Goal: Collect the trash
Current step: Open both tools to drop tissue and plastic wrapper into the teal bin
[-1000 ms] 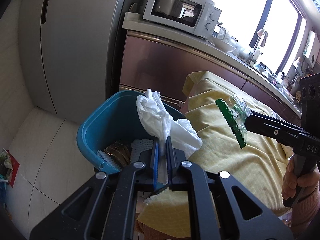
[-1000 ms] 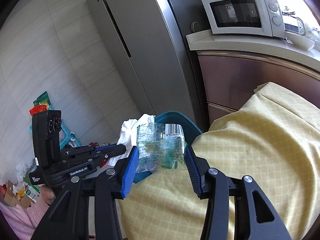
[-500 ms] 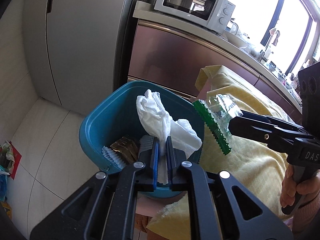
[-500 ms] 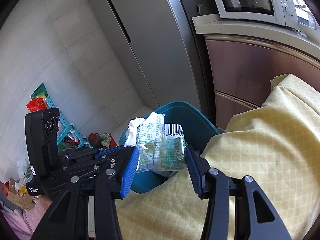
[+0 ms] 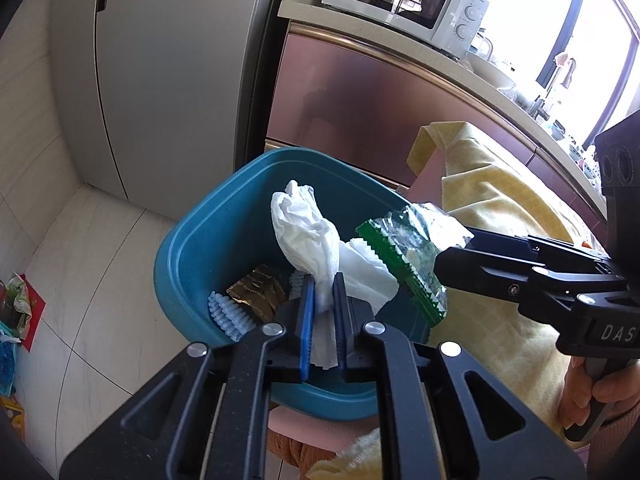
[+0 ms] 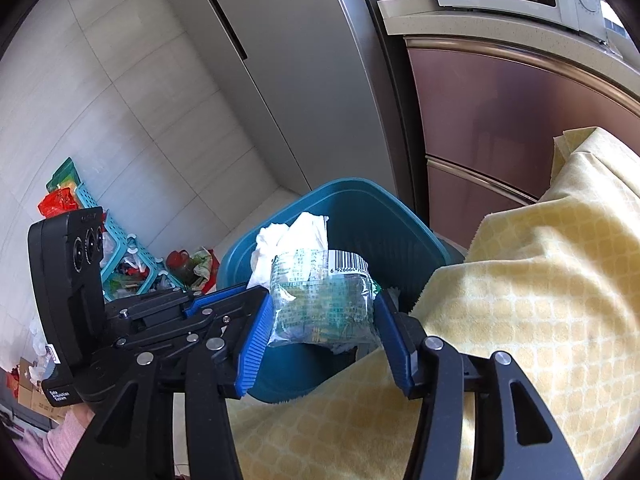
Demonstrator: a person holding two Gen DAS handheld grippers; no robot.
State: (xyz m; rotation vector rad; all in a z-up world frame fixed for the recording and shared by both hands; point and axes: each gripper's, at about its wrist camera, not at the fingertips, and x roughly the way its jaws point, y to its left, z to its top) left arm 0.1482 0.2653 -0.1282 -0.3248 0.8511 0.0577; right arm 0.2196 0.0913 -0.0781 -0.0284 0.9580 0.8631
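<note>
The left tongs (image 5: pixel 322 300) are squeezed tight on a white tissue (image 5: pixel 304 228), which sticks up over the blue bin (image 5: pixel 192 248). The right tongs (image 6: pixel 324 320) have a clear plastic wrapper (image 6: pixel 320 296) between their 2 blue pads (image 6: pixel 254 340), and their jaws are opening, though the pads touch the wrapper's sides. The wrapper hangs over the bin's near edge, just right of the tissue. A yellow cloth (image 6: pixel 540 300) lies on the right, beside the bin.
</note>
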